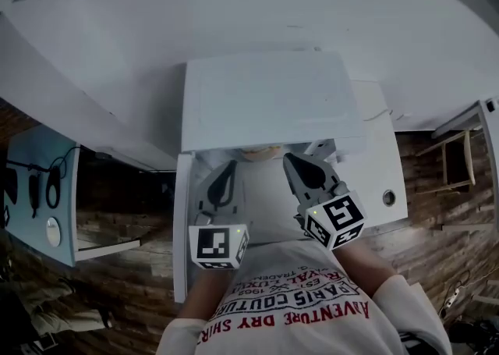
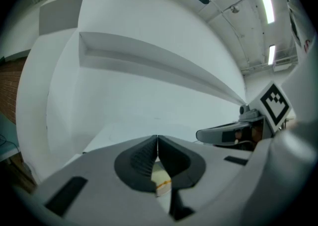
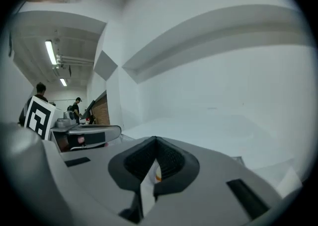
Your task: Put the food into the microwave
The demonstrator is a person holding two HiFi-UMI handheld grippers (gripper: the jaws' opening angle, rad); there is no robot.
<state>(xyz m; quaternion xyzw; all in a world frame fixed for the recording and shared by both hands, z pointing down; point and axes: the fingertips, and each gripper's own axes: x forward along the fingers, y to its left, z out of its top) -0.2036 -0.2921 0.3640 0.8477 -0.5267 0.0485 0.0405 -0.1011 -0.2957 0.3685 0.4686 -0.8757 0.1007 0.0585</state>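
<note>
In the head view the white microwave (image 1: 265, 100) shows from above, standing on a white table (image 1: 378, 158). Just in front of it a tan and orange piece of food (image 1: 261, 152) peeks out between my two grippers. My left gripper (image 1: 230, 170) is shut, and a pale thing with an orange stripe (image 2: 161, 184) sits pinched in its jaws. On the other side my right gripper (image 1: 292, 162) is shut on a thin white edge with an orange spot (image 3: 150, 180). Both grippers point nearly level at the white wall. The microwave's door and inside are hidden.
A light blue table (image 1: 39, 189) with black items stands at the left over a wooden floor (image 1: 125, 283). A chair (image 1: 452, 158) stands at the right. A small round thing (image 1: 388, 197) lies on the white table. People (image 3: 39, 91) stand far off.
</note>
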